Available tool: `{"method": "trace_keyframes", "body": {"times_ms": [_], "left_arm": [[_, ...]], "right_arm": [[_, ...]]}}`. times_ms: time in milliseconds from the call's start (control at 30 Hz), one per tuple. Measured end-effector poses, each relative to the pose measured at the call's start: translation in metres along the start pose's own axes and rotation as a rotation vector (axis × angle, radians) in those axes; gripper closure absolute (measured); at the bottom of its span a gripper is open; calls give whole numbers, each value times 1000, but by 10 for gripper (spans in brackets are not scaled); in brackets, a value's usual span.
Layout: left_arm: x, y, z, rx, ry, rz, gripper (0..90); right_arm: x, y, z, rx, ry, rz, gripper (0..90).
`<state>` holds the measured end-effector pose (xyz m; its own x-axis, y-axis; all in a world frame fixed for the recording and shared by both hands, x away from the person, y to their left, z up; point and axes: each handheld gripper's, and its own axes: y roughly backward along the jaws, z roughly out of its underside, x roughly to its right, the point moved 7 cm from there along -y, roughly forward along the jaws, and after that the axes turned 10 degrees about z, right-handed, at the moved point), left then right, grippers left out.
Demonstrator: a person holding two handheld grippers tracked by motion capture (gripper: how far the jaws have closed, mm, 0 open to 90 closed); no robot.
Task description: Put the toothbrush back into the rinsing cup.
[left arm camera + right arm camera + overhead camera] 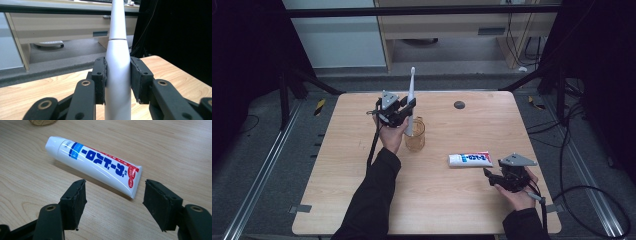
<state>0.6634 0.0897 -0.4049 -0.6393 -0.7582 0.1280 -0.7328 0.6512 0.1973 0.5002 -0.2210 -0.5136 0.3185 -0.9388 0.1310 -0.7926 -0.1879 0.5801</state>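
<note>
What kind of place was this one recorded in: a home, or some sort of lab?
Most likely a lab or office set up for recording, not a home. A bare wooden table stands inside a dark frame with black curtains, loose cables trail over grey carpet, and a plain office desk stands behind.

Pretty even overhead light on the wooden table (362, 200) — everything around it drops off into near black. The high view is soft and low-res. Both gripper views are sharper up close; the toothpaste tube (95, 163) shows mild glare and a short soft shadow — the background behind goes blurry.
</note>
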Motion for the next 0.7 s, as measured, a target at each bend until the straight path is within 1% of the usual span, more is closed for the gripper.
{"method": "trace_keyframes", "body": {"times_ms": [67,467,700], "left_arm": [[0,-1,3,-6,-6,2,664],[2,-3,25,-32,3,13,664],[5,-3,38,-56,-5,17,663]], "right_arm": [[0,0,0,0,0,0,344],[0,0,0,-3,0,2,345],[0,0,0,-4,2,3,345]]}}
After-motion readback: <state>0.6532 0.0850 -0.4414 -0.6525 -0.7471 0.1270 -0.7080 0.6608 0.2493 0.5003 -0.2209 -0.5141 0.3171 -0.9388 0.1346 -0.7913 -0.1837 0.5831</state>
